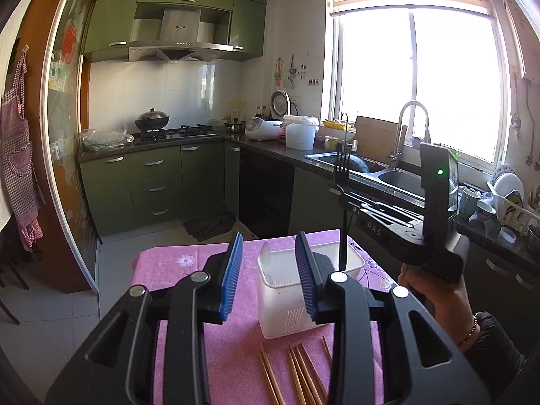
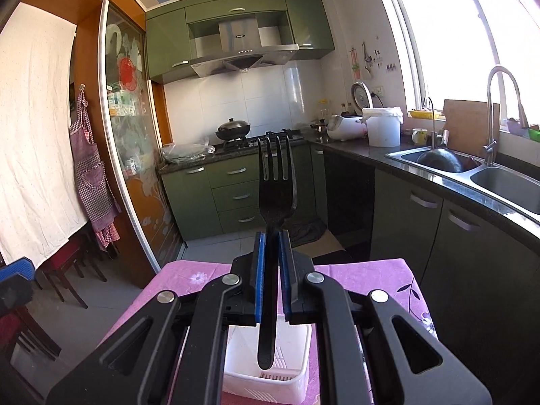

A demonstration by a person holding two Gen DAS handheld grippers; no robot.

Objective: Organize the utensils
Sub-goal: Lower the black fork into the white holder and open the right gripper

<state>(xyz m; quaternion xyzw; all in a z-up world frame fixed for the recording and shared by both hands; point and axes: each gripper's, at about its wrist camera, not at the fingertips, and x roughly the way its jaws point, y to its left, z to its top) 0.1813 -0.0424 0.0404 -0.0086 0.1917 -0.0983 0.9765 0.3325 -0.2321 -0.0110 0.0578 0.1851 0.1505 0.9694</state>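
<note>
My right gripper (image 2: pixel 270 246) is shut on a black plastic fork (image 2: pixel 275 182), tines up, handle end hanging over the white utensil holder (image 2: pixel 266 376). In the left wrist view the fork (image 1: pixel 341 168) stands upright in the right gripper (image 1: pixel 344 199), its handle tip just above the far right side of the white holder (image 1: pixel 287 293). My left gripper (image 1: pixel 268 246) is open and empty, above the near side of the holder. Several wooden chopsticks (image 1: pixel 297 371) lie on the pink tablecloth (image 1: pixel 175 263) in front of the holder.
The small table with the pink cloth (image 2: pixel 371 276) stands in a kitchen. A counter with a double sink (image 1: pixel 368 168) runs along the right, green cabinets (image 1: pixel 152 185) and a stove at the back. Chairs (image 2: pixel 60 270) stand at the left.
</note>
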